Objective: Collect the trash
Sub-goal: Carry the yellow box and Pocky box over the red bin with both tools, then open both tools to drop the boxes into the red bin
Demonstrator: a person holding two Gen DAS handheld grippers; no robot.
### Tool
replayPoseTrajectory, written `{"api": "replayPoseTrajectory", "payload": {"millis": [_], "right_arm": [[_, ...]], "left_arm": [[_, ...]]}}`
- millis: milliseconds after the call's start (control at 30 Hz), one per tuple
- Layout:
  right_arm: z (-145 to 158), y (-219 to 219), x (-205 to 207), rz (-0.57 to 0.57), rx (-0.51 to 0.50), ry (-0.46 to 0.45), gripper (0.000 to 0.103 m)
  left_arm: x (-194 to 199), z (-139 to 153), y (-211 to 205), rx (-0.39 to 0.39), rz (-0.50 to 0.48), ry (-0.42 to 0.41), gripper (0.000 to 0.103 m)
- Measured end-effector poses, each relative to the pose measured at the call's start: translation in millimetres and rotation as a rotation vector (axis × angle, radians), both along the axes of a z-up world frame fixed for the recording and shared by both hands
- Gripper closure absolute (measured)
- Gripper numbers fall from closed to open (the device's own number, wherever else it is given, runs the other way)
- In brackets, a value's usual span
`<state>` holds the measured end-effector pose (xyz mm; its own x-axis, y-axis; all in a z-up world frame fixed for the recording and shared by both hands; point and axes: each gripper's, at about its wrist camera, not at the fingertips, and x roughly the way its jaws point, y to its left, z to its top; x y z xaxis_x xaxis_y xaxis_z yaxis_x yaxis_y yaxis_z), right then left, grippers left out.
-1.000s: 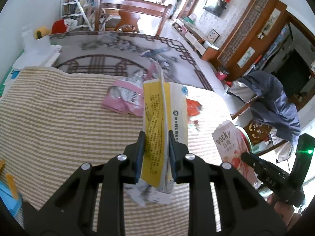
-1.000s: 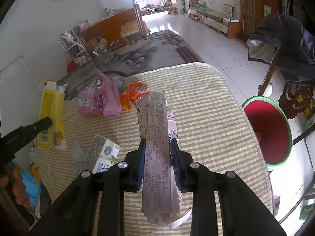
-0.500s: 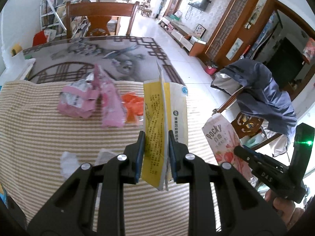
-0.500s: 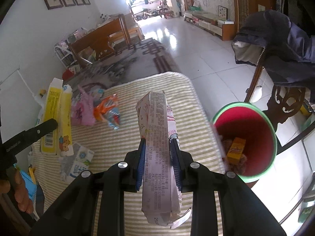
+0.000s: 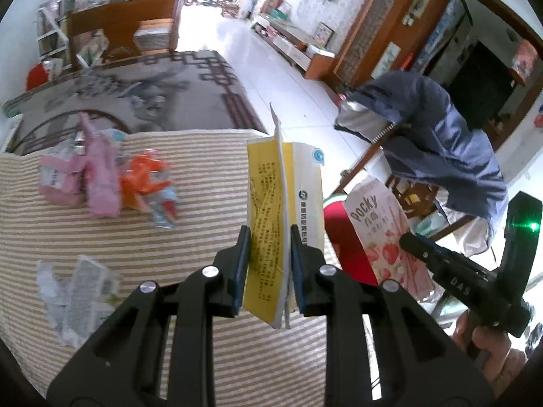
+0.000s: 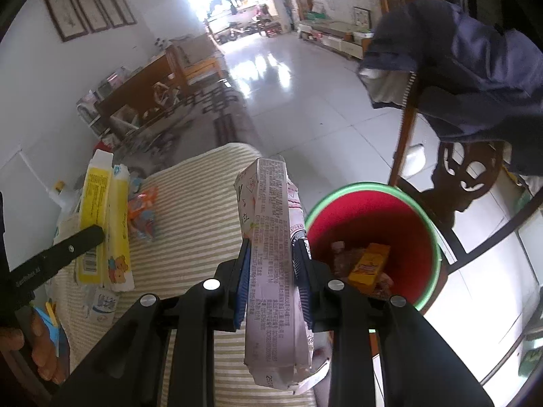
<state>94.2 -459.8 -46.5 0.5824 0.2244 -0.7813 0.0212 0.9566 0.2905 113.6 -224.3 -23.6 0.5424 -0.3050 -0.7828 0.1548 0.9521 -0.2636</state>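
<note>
Trash is heading for the bin: the left tool [image 5: 269, 264] is clenching a flattened yellow-and-white paper carton [image 5: 281, 210] edge-on between its blue pads, while the right tool [image 6: 271, 273] is gripping a crumpled pink-and-white Pocky snack box [image 6: 271, 264] the same way. Both are hanging above the beige striped cloth-covered table [image 5: 169, 237], near its edge, and the red plastic bin with a green rim [image 6: 424, 227] is standing on the floor just beyond that edge, already holding a yellow packet and other scraps. To finish this step well, each tool is probably best carried until its load is hanging squarely over the bin's red mouth before the pads let go, since both cartons are tall and flat and could tip over the green rim or catch on it. Letting go one at a time looks safer, as the two tools are close together. Awaiting collection on the table are a pink plastic wrapper [image 5: 85, 176], an orange-and-blue foil wrapper [image 5: 149, 183] and a torn silver-white carton [image 5: 78, 291].
</note>
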Motion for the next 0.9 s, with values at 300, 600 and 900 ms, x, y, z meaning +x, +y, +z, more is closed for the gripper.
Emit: {"api": "replayPoseTrajectory", "payload": {"millis": [300,600,900], "right_arm": [[-16,-61,6,-0.108,0.009,0.039,0.078],[-29,-95,20,-0.164,0.014,0.065,0.068],[-25,-101,22,-0.183,0.028,0.040,0.053]], "left_arm": [[18,-22,-78,0.009,-0.150,0.050,0.081],[42,-49,-139,0.045,-0.224,0.112,0.053],[34,-39,-116,0.053,-0.174,0.084,0.049]]}}
